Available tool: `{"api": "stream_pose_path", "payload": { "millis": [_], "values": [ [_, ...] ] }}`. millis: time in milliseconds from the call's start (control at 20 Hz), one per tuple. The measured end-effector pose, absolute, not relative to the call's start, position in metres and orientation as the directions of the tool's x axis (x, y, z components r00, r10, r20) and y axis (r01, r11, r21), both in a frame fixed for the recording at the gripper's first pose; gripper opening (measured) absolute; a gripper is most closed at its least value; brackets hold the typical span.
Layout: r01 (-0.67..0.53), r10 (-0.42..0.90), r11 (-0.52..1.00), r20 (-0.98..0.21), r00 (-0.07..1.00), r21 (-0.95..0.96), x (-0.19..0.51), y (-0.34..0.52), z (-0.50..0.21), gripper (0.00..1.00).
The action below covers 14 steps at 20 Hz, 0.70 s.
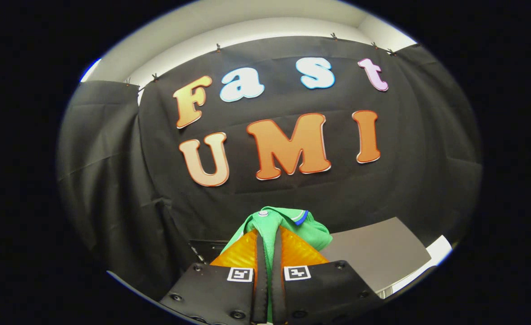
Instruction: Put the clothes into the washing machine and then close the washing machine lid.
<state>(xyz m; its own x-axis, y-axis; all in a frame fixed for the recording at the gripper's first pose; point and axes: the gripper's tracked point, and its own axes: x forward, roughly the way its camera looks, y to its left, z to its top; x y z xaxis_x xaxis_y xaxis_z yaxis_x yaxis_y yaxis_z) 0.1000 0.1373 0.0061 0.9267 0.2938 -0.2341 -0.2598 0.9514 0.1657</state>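
A green garment point(288, 225) with a blue-edged collar and a white button is pinched between my two fingers, bunched up at and just past their tips. My gripper point(268, 239) is shut on this cloth and holds it up in the air in front of the black cloth wall. A strip of the green fabric runs down the narrow gap between the fingers. To the right of the fingers and below the garment lies a flat grey panel point(378, 257), possibly the washing machine's lid; I cannot tell for sure.
The black cloth wall point(112, 180) hangs close ahead and wraps round to the left. A dark boxy shape point(206, 248) sits low just left of the fingers. A white edge point(436, 253) shows beyond the grey panel on the right.
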Motion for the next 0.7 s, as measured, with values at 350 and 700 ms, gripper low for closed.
{"api": "stream_pose_path", "payload": {
  "millis": [350, 700],
  "values": [
    [-0.357, 0.425, 0.898, -0.296, 0.855, 0.259, 0.099, 0.249, -0.043, 0.12],
    [-0.331, 0.463, 0.874, -0.402, 0.790, 0.355, 0.126, 0.322, -0.155, 0.12]
  ]
}}
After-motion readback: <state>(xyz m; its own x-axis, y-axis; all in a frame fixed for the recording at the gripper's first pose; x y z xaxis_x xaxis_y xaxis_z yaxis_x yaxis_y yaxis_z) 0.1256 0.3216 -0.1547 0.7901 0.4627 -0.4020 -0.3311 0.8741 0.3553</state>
